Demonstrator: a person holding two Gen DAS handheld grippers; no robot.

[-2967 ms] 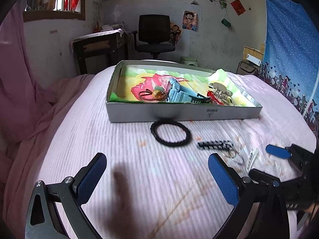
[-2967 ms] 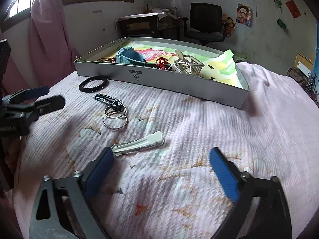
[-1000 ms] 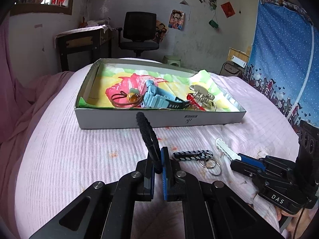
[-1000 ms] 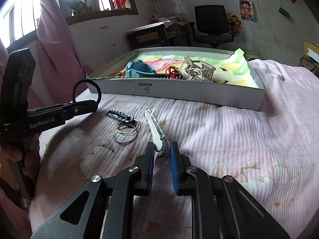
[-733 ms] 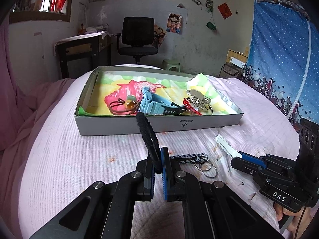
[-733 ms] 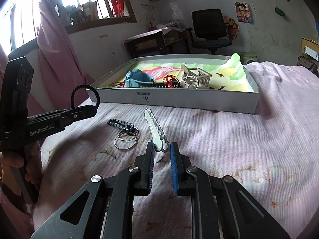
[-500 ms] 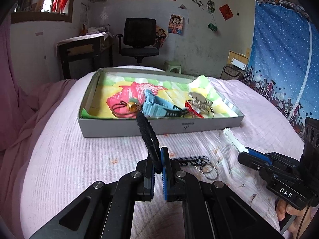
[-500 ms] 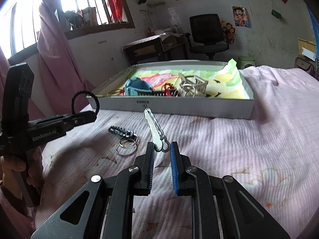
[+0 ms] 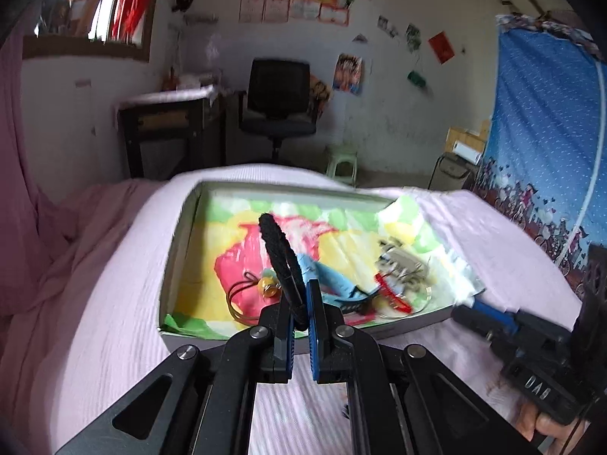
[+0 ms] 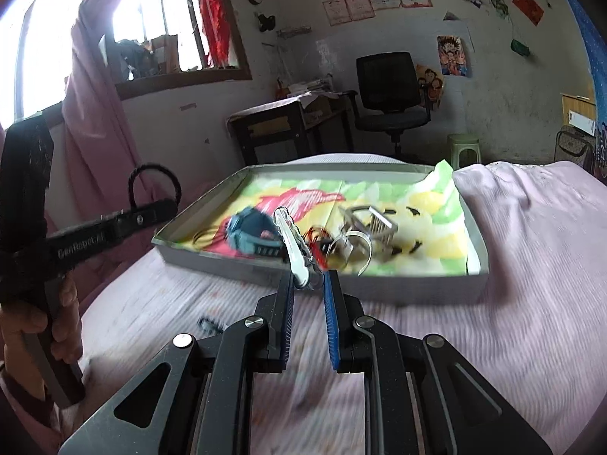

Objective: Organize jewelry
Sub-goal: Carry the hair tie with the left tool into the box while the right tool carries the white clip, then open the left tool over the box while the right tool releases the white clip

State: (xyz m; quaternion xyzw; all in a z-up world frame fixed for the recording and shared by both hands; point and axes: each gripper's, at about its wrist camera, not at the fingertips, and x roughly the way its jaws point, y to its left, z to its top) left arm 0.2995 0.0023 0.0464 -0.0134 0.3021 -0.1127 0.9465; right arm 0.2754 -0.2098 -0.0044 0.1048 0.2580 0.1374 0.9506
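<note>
Delivery to the box [image 9: 172,258] looks like the step in hand, since both grippers are loaded and aimed at it. The left gripper [image 9: 299,316] has its fingers nearly together, pinching the lower edge of a black hair tie [image 9: 279,256] that stands up on edge above the pads, just short of the box's near wall. The right gripper [image 10: 308,284] is likewise almost closed, nipping one end of a white hair clip [image 10: 292,244] that slants up and to the left, also at the near wall. Inside, on the bright paper lining, lie a blue watch [image 10: 250,237], a red piece [image 9: 390,295], a thin band with an amber bead [image 9: 265,289] and a metal claw clip [image 10: 373,227], crowded toward the near middle and right. Far and left parts of the lining look bare. My judgement is that each gripper must next go forward over the wall, lower toward a bare patch, and then part its fingers, with the two kept well apart so they do not collide.
</note>
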